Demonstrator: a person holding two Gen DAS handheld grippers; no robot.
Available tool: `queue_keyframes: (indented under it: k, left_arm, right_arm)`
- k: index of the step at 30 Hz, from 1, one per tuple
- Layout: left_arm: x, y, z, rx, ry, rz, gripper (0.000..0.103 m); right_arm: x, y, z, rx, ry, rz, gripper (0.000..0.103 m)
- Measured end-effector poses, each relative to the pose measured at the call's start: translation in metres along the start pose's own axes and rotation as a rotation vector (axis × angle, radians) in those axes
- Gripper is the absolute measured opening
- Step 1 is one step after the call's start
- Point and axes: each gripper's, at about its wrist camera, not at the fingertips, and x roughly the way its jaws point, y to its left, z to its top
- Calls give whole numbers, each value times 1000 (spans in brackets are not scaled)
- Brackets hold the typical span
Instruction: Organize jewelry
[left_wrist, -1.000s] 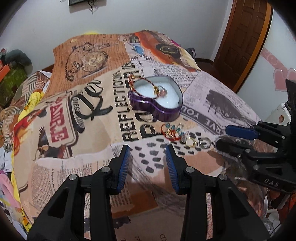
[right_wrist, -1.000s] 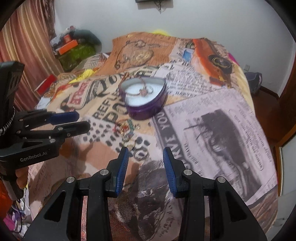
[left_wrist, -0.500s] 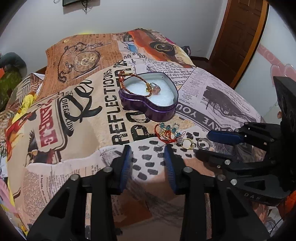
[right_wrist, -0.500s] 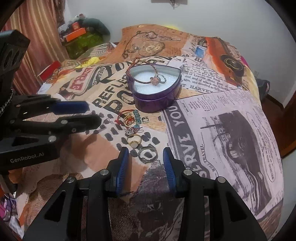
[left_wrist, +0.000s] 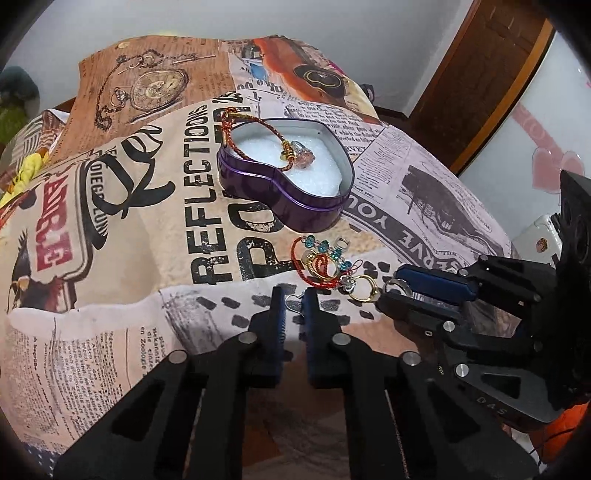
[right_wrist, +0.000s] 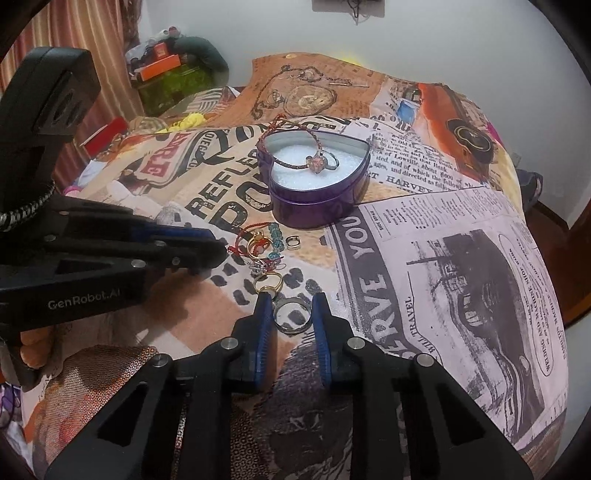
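**Inspector:** Start nearest. State of the right tongs (right_wrist: 289, 318)?

**Assistant:** Parted, with a silver band ring (right_wrist: 291, 316) lying flat on the bed cover (right_wrist: 443, 280) between the two blue pads. The ring nearly fills the gap, but I cannot tell whether either pad touches it. Nothing is gripped.

**Inspector:** Risk there?

**Assistant:** In my judgement, a flat ring on soft cloth may slide out or tip sideways as the pads close. The pads could also pinch a fold of cover with it.

**Inspector:** The left tongs (left_wrist: 293, 297)?

**Assistant:** Jaws narrowed to a slim gap, tips low over the cover. A small pale item sits at the tips; whether it is held, I cannot tell.

**Inspector:** Next out?

**Assistant:** A gold ring (right_wrist: 267, 282) just beyond the silver one, then a tangle of red cord, blue beads and rings (right_wrist: 260, 245). Any snag would likely drag the whole cluster. The two tools are also close together, so a knock is possible.

**Inspector:** Farthest?

**Assistant:** The purple heart-shaped tin (right_wrist: 319, 177), open, white padding inside. A braided bracelet (right_wrist: 291, 147) lies across it, one loop hanging over the rim. Bump the tin and that loop could pull the bracelet out.
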Motion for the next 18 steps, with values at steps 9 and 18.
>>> queue_keyframes:
  k: [9,18]
  left_arm:
    - [-13,1,-4,-15,-22,-3,0]
    - [-47,-8,-1,15,-101,25,0]
  right_arm:
    - [-12,-5,0,30,-26,-12,20]
    - [-34,-3,4,44,-70,-34,20]
